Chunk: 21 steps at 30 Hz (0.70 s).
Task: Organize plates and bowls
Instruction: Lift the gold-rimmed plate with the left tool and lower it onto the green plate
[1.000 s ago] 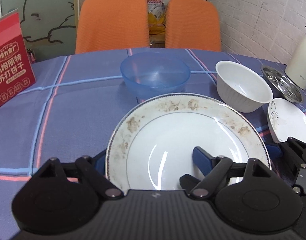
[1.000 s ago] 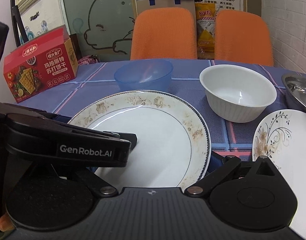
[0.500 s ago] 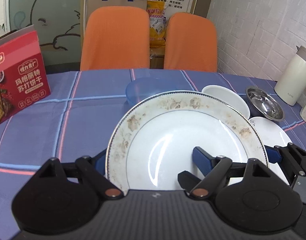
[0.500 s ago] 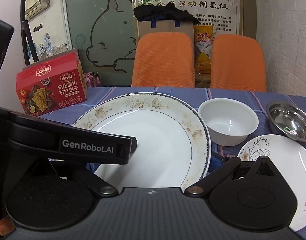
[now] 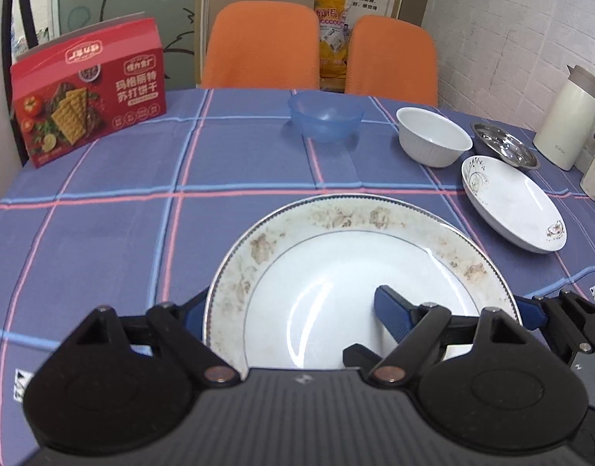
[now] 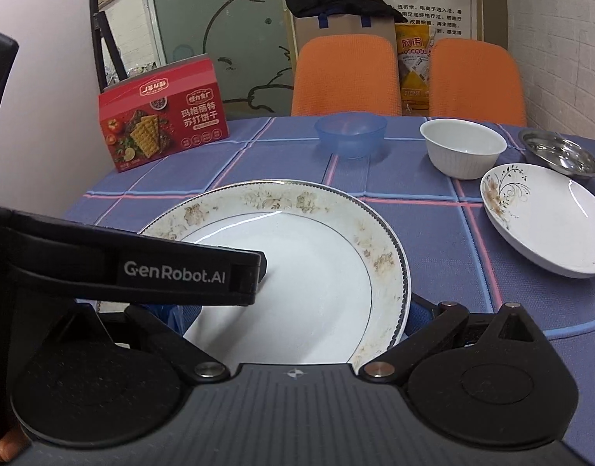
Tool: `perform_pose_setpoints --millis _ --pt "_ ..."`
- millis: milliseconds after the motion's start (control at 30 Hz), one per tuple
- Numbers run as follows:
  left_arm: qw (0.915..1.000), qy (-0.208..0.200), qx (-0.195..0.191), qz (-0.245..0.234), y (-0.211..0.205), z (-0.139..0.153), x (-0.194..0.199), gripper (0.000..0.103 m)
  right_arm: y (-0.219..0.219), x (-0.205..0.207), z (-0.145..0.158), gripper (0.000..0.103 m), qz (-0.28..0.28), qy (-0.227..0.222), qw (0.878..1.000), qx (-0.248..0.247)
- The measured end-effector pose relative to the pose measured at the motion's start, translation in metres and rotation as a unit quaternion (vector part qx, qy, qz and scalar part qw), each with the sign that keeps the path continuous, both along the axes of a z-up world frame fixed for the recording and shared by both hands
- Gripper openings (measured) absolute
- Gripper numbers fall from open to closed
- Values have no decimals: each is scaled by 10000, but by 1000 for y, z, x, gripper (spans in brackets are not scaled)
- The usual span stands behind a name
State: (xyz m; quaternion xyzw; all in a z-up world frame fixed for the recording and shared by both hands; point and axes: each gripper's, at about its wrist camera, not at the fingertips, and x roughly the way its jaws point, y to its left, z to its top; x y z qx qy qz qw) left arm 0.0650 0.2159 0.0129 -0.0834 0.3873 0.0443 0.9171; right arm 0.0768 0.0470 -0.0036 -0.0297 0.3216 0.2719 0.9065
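Between both tools' fingers, gold-rimmed plate [image 5: 336, 272]

We cannot see the large plate's [image 5: 359, 272] near rim; the thermos [image 5: 569, 116] is cut off at right.

Red cracker box [image 5: 89, 91], orange chairs [image 5: 261, 44], cream kettle [image 5: 568, 116].

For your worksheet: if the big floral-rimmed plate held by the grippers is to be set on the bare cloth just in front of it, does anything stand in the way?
Nothing visible does. The floral-rimmed plate has bare tablecloth ahead; the blue bowl and white bowl sit farther back.
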Motion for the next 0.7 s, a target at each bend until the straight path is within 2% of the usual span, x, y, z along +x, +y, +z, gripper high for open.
perform_pose_setpoints --millis 167,333,500,633,700 --pt "9997 130 -225 40 4 -17 -10 82 -1 -3 -12 90 51 141 9999 -7" --pt "9994 13 -334 -14 7 -21 -11 84 -4 -4 -20 90 125 111 9998 104" --pt "9967 -107 -808 20 20 -21 -13 89 -6 -3 -22 88 298 166 9993 134" --pt "9935 -83 -1133 17 27 -21 -15 89 -18 2 -21 87 267 384 9971 597" --pt "9926 -15 -1213 -9 28 -20 -14 89 -18 3 -21 87 274 398 9970 604"
